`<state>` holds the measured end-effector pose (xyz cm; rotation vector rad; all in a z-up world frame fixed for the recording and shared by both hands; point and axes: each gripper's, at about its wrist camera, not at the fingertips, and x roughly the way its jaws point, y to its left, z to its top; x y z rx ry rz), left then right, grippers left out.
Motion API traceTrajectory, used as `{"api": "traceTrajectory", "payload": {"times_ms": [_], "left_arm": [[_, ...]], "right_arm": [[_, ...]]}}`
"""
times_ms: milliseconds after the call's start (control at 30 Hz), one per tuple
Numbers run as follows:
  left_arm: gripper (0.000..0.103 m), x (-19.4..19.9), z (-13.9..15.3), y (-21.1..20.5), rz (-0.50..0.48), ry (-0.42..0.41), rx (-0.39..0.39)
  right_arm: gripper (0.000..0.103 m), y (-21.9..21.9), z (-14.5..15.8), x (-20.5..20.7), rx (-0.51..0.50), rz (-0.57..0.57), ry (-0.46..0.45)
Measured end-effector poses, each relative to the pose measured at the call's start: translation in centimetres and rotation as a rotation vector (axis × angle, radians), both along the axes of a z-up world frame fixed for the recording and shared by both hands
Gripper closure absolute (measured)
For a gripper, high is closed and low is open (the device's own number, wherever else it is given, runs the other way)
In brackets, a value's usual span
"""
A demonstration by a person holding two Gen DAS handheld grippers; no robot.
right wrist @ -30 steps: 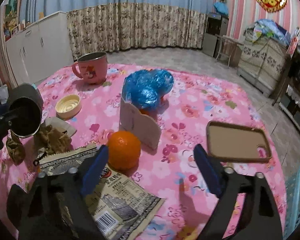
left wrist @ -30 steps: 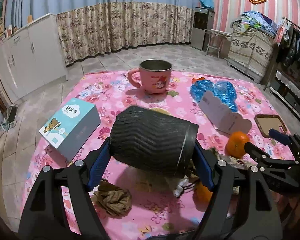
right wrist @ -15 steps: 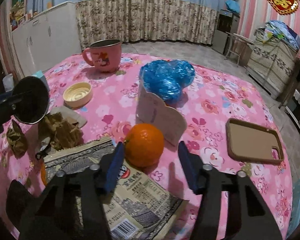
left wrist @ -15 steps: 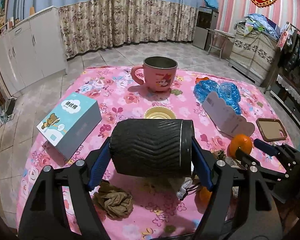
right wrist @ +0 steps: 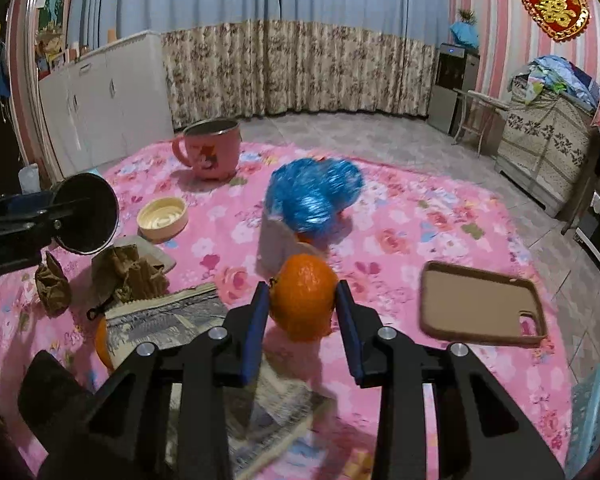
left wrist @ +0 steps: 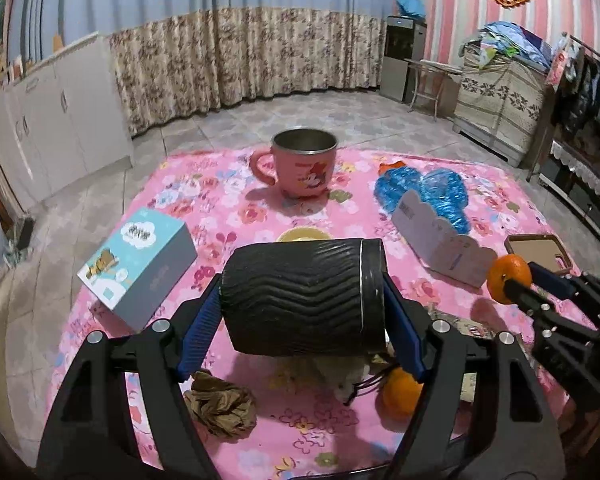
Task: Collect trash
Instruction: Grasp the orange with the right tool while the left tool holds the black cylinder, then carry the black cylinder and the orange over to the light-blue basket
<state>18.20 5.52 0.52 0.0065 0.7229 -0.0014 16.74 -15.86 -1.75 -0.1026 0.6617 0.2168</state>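
Your left tongs (left wrist: 302, 300) are clamped on a black ribbed cup (left wrist: 300, 296), held on its side above the worktop (left wrist: 228, 200) with its pink flowered cloth. Your right tongs (right wrist: 302, 304) have just been closing and now grip an orange (right wrist: 303, 298) between their blue pads, lifted clear of the cloth. Below the cup lie a crumpled brown paper wad (left wrist: 222, 404) and a second orange (left wrist: 400, 398). A printed wrapper (right wrist: 172, 316) lies just left of the right tongs. Farther back stand a pink mug (left wrist: 302, 168) and a blue plastic bag (right wrist: 314, 194).
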Motion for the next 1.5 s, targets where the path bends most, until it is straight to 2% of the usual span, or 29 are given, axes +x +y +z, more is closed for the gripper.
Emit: {"api": "traceTrajectory", "payload": {"times_ms": [300,533,667,767,900,933,967,1033,1133,1300,1367,1500], "left_arm": [[0.031,-1.4,2.2,-5.2,-0.052,-0.089,0.041],[0.031,-2.6,4.3,-9.6,-0.101,-0.156,0.072],[0.031,-3.4,5.3,-11.5,-0.129,-0.176,0.044],[0.031,-3.5,5.3,-12.0,-0.144,-0.16,0.022],[0.031,-3.7,4.5,-11.3,-0.13,-0.144,0.045],[0.031,-3.6,4.2,-10.6,-0.121,-0.139,0.045],[0.031,-3.4,4.0,-10.0,-0.112,-0.135,0.045],[0.031,-2.9,3.4,-8.5,-0.087,-0.118,0.037],[0.031,-2.5,3.0,-6.7,-0.055,-0.098,0.02],[0.031,-2.1,2.2,-4.3,-0.009,-0.069,-0.003],[0.031,-1.9,2.0,-3.9,-0.004,-0.057,-0.03],[0.031,-1.7,1.6,-3.9,0.001,-0.054,-0.026]], "right_arm": [[0.069,-5.9,2.7,-2.3,0.069,-0.079,-0.06],[0.075,-10.9,5.0,-4.3,0.079,-0.159,-0.101],[0.078,-14.6,4.9,-5.6,0.128,-0.227,-0.089],[0.078,-16.2,3.8,-5.7,0.159,-0.271,-0.058],[0.076,-15.2,1.9,-4.6,0.162,-0.269,-0.025],[0.069,-14.4,1.3,-4.1,0.162,-0.261,-0.008],[0.049,-14.0,1.0,-4.1,0.165,-0.257,-0.002],[0.027,-12.4,0.5,-4.2,0.168,-0.239,0.0],[0.027,-9.3,0.1,-3.8,0.107,-0.189,-0.001],[0.027,-6.1,-1.1,-2.8,0.075,-0.138,0.038],[0.027,-5.2,-2.0,-2.3,0.049,-0.132,0.061],[0.028,-4.6,-2.9,-2.0,0.028,-0.128,0.088]]}}
